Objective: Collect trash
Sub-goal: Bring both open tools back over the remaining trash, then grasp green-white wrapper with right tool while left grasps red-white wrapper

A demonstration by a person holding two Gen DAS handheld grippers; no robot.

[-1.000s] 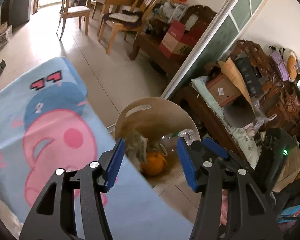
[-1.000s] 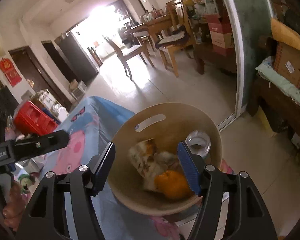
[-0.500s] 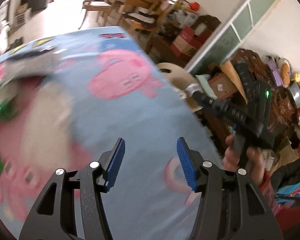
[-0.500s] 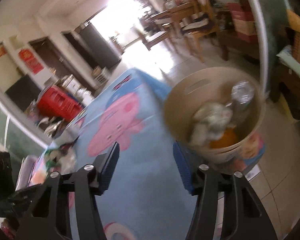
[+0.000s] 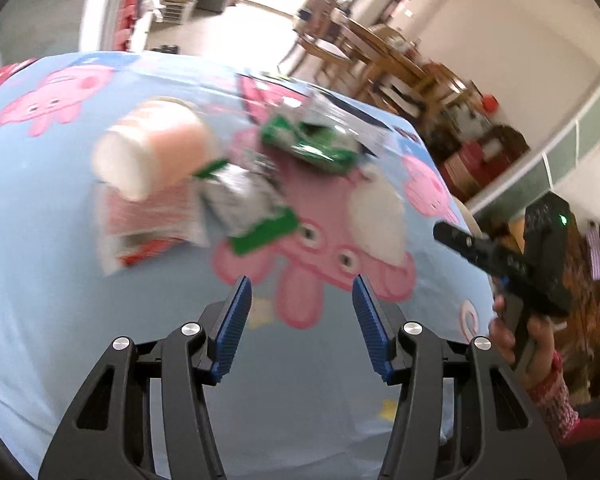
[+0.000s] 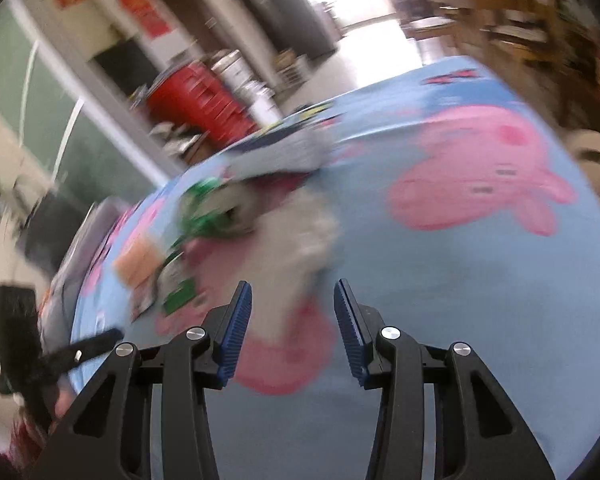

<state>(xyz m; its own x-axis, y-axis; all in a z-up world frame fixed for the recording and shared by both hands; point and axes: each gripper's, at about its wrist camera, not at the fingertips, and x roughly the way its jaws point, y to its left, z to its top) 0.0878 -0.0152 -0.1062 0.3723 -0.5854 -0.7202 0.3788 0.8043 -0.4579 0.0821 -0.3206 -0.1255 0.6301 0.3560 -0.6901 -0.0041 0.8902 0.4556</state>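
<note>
Trash lies on a table under a blue cartoon-pig cloth [image 5: 100,320]. It comprises a pink-and-white cup [image 5: 152,152] on its side, a red wrapper [image 5: 148,220], a silver-and-green wrapper [image 5: 248,204], a green wrapper [image 5: 312,144] and a crumpled white tissue [image 5: 376,216]. My left gripper [image 5: 302,300] hangs open over the cloth just short of the pile, with nothing between its fingers. My right gripper [image 6: 292,312] hovers above the tissue [image 6: 300,240]. Its jaws are closing, and the tissue shows through the gap without touching the pads. The right wrist view is blurred.
A tan bin's rim [image 6: 592,160] peeks past the table's far right edge. A person's hand [image 5: 516,336] holds the right gripper's handle at the table's right side. Red crates [image 6: 204,100], wooden chairs [image 5: 340,52] and cluttered furniture surround the table.
Both views have swung away from the bin and onto the table with its trash. The right gripper's jaws have narrowed. The left gripper's gap looks about the same.
</note>
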